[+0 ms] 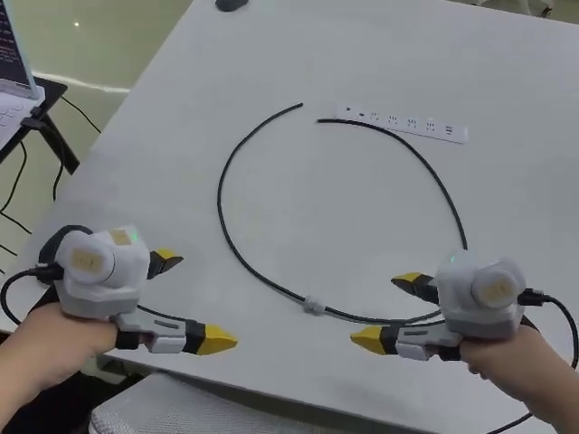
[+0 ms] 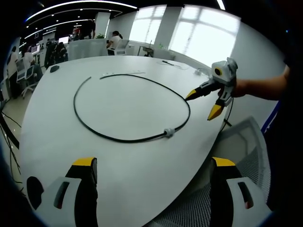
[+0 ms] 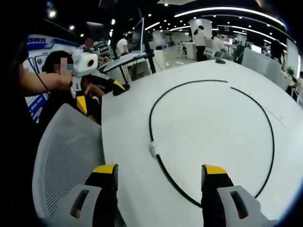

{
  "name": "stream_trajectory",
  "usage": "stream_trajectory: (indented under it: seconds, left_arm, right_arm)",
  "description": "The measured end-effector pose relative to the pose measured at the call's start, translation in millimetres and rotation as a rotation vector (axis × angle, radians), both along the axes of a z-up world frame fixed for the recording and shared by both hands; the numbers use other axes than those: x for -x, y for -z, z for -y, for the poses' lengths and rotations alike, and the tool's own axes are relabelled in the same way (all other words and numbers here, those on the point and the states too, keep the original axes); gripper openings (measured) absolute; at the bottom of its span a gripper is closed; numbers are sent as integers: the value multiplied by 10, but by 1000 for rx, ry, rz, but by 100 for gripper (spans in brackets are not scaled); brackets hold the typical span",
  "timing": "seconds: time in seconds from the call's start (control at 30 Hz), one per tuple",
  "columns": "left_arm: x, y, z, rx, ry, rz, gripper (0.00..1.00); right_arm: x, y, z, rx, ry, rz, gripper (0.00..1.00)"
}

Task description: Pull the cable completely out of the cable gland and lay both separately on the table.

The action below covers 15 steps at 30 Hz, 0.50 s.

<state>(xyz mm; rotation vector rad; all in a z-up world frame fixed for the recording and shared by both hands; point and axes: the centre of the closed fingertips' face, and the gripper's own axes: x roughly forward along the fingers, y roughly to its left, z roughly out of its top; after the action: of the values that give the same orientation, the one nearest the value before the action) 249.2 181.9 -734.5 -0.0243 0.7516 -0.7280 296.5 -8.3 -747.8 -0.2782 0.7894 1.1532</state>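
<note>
Left tongs [image 1: 199, 300], right tongs [image 1: 382, 309]: wide, empty

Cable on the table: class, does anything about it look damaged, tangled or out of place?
Nothing stands out. The black cable lies flat in an open loop on the table, no kinks or tangles visible, its ends apart near the power strip. The cable gland sits threaded on it at the near side.

Head view looks down; gripper views face inward over table [image 1: 344, 235].
</note>
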Motion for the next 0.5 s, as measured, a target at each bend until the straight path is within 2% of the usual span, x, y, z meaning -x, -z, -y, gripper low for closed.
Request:
stream_trajectory:
  seconds: [0.5]
  left_arm:
    - [46, 70, 12, 16, 19, -10, 99]
  right_arm:
    - [-17, 166, -273, 68, -97, -9, 56]
